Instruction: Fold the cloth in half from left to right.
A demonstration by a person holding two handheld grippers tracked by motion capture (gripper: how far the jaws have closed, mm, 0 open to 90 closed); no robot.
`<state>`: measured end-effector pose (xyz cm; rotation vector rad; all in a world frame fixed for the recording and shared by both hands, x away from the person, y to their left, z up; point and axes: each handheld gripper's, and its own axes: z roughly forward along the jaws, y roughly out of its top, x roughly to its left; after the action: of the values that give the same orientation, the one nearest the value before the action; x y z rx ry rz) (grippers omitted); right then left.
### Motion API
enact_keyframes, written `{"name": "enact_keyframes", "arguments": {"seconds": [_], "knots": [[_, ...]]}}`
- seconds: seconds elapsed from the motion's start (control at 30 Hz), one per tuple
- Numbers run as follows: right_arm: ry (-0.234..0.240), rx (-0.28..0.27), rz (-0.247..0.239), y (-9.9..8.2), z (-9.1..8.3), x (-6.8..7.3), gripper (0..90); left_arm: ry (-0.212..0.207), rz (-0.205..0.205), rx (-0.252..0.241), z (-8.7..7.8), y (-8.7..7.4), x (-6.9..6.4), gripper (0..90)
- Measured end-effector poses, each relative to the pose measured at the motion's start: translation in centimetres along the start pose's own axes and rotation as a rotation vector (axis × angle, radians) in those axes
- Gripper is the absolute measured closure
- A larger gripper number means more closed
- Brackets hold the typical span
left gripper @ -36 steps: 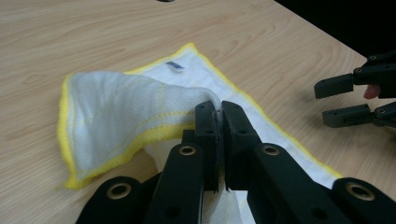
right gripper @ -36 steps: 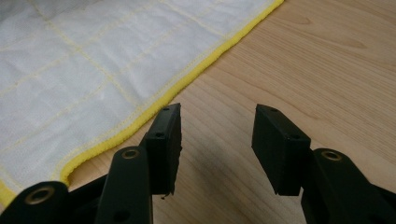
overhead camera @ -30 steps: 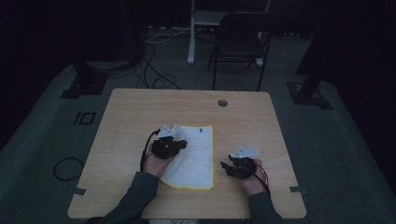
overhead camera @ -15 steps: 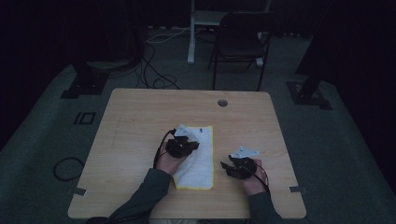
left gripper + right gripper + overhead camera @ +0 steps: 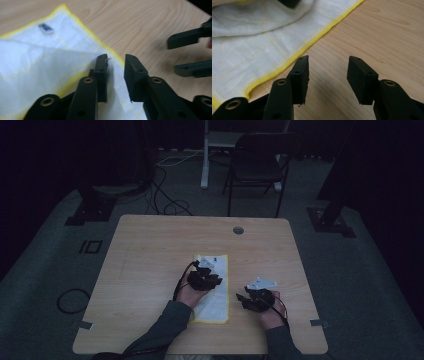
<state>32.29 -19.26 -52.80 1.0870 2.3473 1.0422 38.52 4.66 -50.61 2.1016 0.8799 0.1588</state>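
A white cloth with a yellow hem [image 5: 214,305] lies folded into a narrow strip at the middle of the wooden table [image 5: 145,270]. My left gripper [image 5: 215,281] hovers over its upper half. In the left gripper view the jaws [image 5: 116,65] have just been opening and stand apart. The cloth [image 5: 37,67] lies under them with its folded-over layer to the left, and nothing is pinched. My right gripper [image 5: 242,297] rests just right of the cloth. Its jaws [image 5: 328,67] are open over bare wood beside the yellow hem [image 5: 312,41].
A round cable hole [image 5: 238,230] sits near the table's far edge. Beyond the table stand a dark chair [image 5: 257,167] and a stand base [image 5: 92,207], with cables on the floor [image 5: 167,205]. The right gripper's jaws [image 5: 190,55] show at the right of the left gripper view.
The left gripper has carried the cloth's left part rightward over the rest, making the cloth narrower, then opened and released it. The right gripper has stayed in place.
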Motion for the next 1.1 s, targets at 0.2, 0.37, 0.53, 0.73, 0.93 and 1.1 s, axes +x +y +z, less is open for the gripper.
{"name": "enact_keyframes", "arguments": {"seconds": [0.2, 0.37, 0.53, 0.73, 0.93, 1.1], "knots": [[-0.001, -0.002, 0.0, 0.0, -0.1, 0.0, 52.2, 0.039, 0.01, -0.079, -4.0, 0.1, 0.1, 66.8], [-0.001, 0.001, -0.002, 0.0, 0.0, 0.0, 52.2, 0.091, -0.016, -0.096, -6.1, -1.5, 1.2, 67.5], [-0.001, 0.001, -0.001, 0.0, 0.1, 0.1, 52.2, 0.11, -0.052, -0.076, -6.9, -3.4, 2.3, 67.5], [-0.001, 0.002, 0.0, 0.0, 0.1, 0.1, 52.1, 0.106, -0.079, -0.048, -7.3, -5.3, 2.8, 67.0], [-0.002, 0.003, 0.001, 0.0, 0.1, 0.1, 52.1, 0.103, -0.1, -0.02, -6.9, -6.7, 2.7, 66.6], [-0.002, 0.004, 0.002, -0.1, 0.1, 0.1, 52.1, 0.099, -0.11, 0.008, -6.2, -7.7, 2.6, 64.1]]}}
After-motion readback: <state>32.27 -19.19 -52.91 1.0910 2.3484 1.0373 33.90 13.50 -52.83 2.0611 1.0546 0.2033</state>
